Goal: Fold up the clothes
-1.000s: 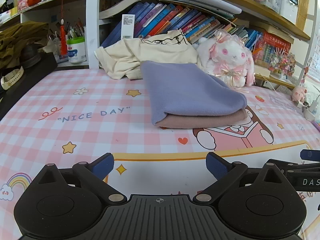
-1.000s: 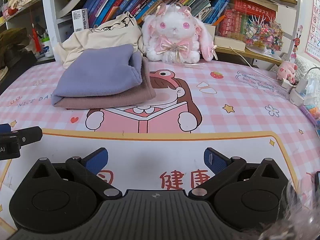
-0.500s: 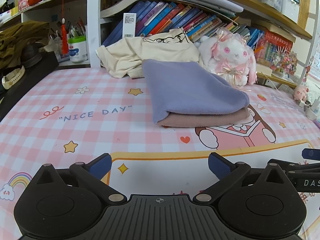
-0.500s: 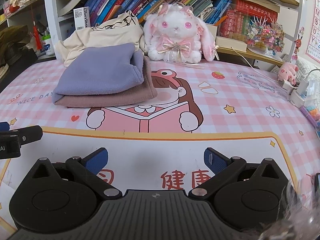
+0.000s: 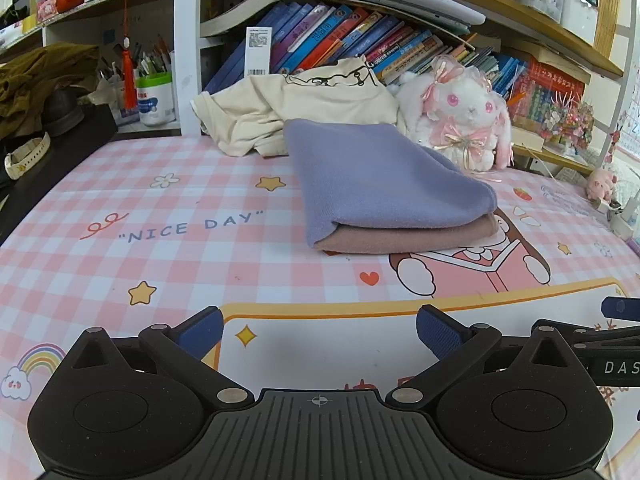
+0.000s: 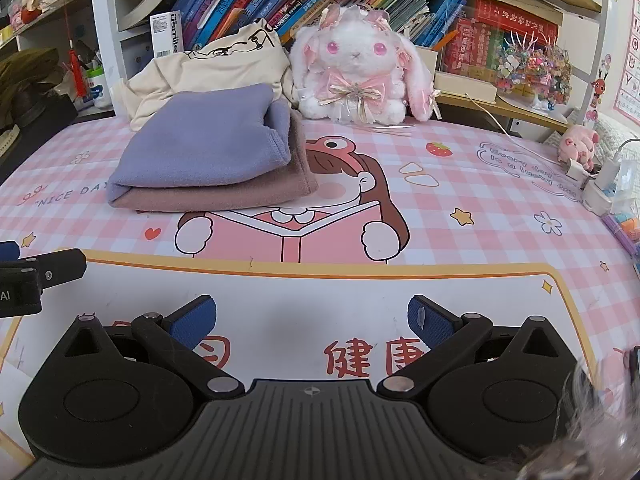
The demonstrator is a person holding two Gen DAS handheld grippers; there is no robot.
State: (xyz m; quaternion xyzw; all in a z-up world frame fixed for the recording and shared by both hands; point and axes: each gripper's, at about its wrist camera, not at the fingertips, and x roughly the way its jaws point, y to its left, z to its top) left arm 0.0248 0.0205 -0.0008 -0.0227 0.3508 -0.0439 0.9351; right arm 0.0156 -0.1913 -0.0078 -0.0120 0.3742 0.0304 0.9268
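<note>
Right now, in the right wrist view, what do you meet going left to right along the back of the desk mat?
White tub of pens → cream shirt → white plush bunny → small pink plush → white chargers.

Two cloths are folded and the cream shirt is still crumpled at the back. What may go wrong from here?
1. To reach the cream shirt, an open claw passes the purple cloth on the pink cloth and may push the stack apart.
2. The plush rabbit sits against the shirt; pulling may topple it.
</note>
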